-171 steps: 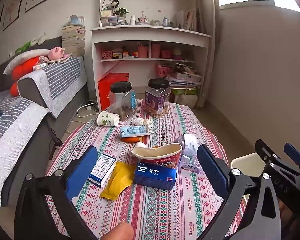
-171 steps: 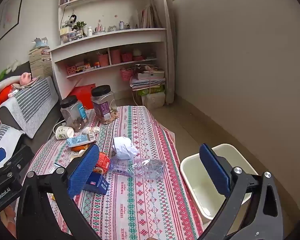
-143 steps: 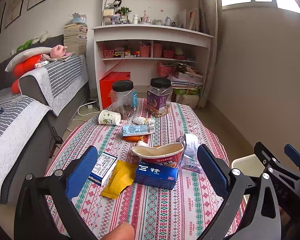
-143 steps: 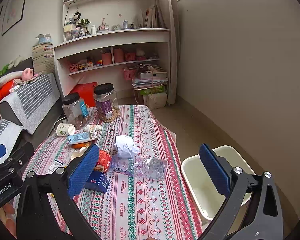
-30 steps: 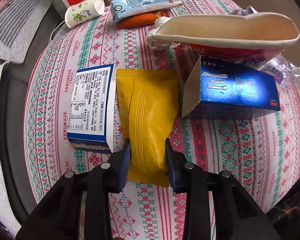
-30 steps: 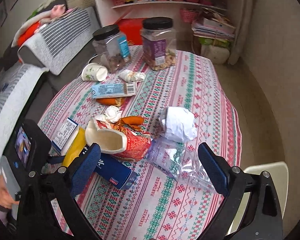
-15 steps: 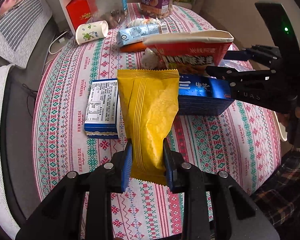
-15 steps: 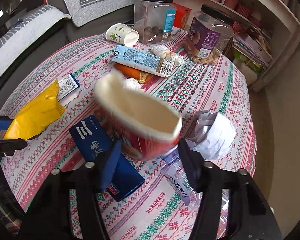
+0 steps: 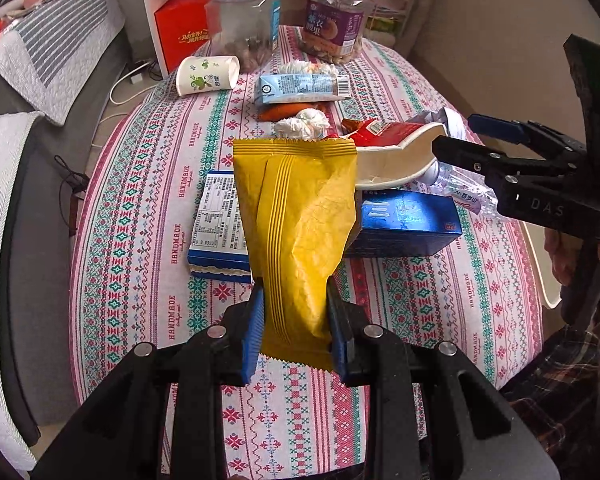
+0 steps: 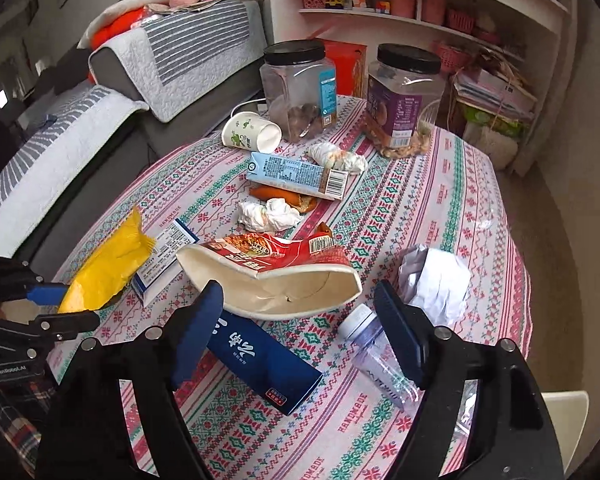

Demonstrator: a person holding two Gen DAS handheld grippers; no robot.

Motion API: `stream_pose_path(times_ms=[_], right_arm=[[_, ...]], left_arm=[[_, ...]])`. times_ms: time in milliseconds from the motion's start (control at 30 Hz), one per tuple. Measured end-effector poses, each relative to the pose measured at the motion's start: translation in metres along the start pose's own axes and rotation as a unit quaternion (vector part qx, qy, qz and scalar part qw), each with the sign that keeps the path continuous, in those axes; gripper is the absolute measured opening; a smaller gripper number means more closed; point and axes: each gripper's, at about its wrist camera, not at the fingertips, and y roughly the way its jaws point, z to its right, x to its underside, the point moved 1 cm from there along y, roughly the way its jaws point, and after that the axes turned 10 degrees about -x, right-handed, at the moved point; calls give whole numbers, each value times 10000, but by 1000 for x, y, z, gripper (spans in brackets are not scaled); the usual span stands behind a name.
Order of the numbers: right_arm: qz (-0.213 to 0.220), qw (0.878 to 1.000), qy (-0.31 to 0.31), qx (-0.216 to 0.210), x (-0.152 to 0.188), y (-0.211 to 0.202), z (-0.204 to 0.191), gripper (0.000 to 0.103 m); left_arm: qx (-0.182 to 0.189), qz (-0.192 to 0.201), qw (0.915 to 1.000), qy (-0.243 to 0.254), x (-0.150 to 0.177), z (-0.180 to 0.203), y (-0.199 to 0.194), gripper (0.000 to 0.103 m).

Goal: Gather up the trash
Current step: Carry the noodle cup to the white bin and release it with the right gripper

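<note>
My left gripper (image 9: 296, 320) is shut on a yellow snack wrapper (image 9: 296, 216) and holds it up above the table; it also shows in the right wrist view (image 10: 108, 260). My right gripper (image 10: 300, 316) is closed on the squashed red noodle cup (image 10: 276, 272), which is lifted; the cup shows in the left wrist view (image 9: 396, 148). On the patterned tablecloth (image 10: 440, 200) lie a blue box (image 10: 260, 356), a crushed clear bottle (image 10: 380, 352), a white paper ball (image 10: 436, 280), tissue wads (image 10: 268, 214), a milk carton (image 10: 296, 174) and a paper cup (image 10: 250, 132).
Two black-lidded jars (image 10: 300, 88) (image 10: 404, 96) stand at the table's far edge. A blue-white box (image 9: 220, 220) lies left of the wrapper. A white bin (image 10: 564, 420) sits at the table's right. A sofa (image 10: 100, 120) is to the left, shelves (image 10: 420, 12) behind.
My left gripper has lifted the yellow wrapper further off the table. My right gripper has squashed the noodle cup flatter and holds it higher.
</note>
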Motion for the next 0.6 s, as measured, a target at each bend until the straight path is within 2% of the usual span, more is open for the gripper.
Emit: stream_pose_path(times_ms=[33,67,167,267,333,367,433,533,600], right_arm=[[-36,10000,-63,39,-3,4,1,85],[-108,9999,34,36,-5,9,2,86],[-346,9915,1256,31,-5,24,20,86],[-226,9682,2490,34,1,28,38,84],[-313,9492,3123,-222,6,40,46,83],[-376,9452,3232,-253,6,47,47,79],[-416,9411,3344,-272,2,59,43,54],[-336,9284,3675,-437,5,67,43,37],[-239,9258,3738,-519,5,65,42,33]], left_arm=[[-6,-11,10000,-41,-1,-3,1,29],[-20,-7,10000,-91,-2,-6,2,29],[-69,17,9996,-257,-5,-18,3,29],[-51,11,9993,-372,-8,-25,4,30],[12,10,9992,-387,-9,-24,5,30],[34,9,9993,-368,-10,-22,5,30],[62,19,9995,-314,-11,-19,5,30],[26,50,9994,-340,-11,-20,4,30],[24,71,9992,-399,-11,-24,3,30]])
